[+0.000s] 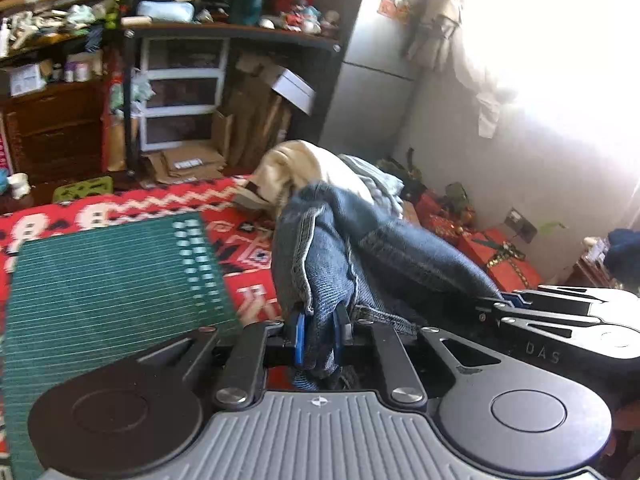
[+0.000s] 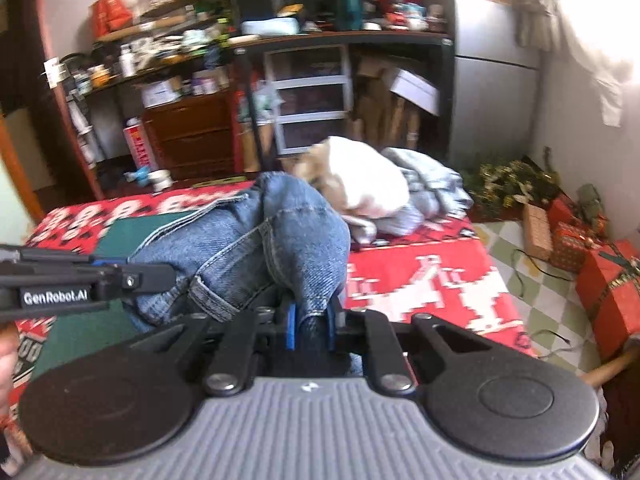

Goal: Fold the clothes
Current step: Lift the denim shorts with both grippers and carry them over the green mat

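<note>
1. Centrally, a pair of blue denim jeans with pale stitched seams hangs bunched and lifted above a bed, held up between the two grippers rather than lying flat.
2. The left gripper has its blue-padded fingers drawn narrow, pinching a thick fold of the denim between them.
3. The right gripper likewise has its fingers close together, clamped on another fold of the same jeans; cloth fills the gap.
4. Each gripper shows in the other's view: the right one enters the left wrist view from the right edge, the left one enters the right wrist view from the left edge, both touching the denim.
5. Beneath the jeans lies a dark green ribbed mat with thin pale stripes, spread over a red blanket with white and black knitted-style patterns that covers the bed.
6. Farther back on the bed sits a heap of unfolded clothes: a cream-white garment on top of a light blue-grey one.
7. Beyond the bed stand a white plastic drawer unit, cluttered dark shelves and flattened brown cardboard.
8. Red wrapped gift boxes sit on the floor at the right.
</note>
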`<state>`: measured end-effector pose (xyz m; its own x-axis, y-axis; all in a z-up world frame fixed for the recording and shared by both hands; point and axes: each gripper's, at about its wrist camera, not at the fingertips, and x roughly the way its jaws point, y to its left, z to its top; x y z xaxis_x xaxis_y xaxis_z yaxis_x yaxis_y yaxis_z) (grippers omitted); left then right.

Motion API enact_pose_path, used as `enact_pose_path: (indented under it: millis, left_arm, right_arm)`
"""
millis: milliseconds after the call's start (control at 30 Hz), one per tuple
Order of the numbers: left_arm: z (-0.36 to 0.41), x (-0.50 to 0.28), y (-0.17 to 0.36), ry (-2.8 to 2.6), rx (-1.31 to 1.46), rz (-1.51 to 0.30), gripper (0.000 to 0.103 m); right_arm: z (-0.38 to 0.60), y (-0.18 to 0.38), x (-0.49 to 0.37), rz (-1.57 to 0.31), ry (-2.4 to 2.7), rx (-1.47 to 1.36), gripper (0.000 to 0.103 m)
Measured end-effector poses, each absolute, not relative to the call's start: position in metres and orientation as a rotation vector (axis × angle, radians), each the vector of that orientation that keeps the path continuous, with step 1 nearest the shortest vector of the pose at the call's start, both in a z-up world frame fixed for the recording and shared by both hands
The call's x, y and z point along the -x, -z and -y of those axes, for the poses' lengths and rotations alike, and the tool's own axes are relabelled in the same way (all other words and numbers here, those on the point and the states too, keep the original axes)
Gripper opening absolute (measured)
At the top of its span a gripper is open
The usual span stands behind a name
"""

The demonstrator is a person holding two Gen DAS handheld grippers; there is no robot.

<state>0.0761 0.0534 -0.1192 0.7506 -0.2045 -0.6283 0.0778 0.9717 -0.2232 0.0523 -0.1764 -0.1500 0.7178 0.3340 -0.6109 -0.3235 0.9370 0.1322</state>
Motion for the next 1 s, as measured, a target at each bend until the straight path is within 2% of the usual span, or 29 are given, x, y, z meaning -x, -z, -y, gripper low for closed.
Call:
enact_pose_path:
  millis: [467, 667, 1000]
  left_arm:
    - [-0.157, 0.028, 0.094, -0.090, 0.267, -0.672, 0.012]
    - [-0.201, 0.060, 0.105, -0.209, 0.308, -0.680, 0.012]
    - [-0.225, 0.044, 0.137, -0.235, 0.330, -0.726, 0.012]
  right_arm:
    - [0.093, 0.091, 0.021, -0.687, -0.571, 0.014, 0.015]
    - [0.099, 0.107, 0.024, -0.755, -0.512, 0.005, 0.015]
    - [0.118, 0.173, -0.021, -0.898, -0.394, 0.036, 0.015]
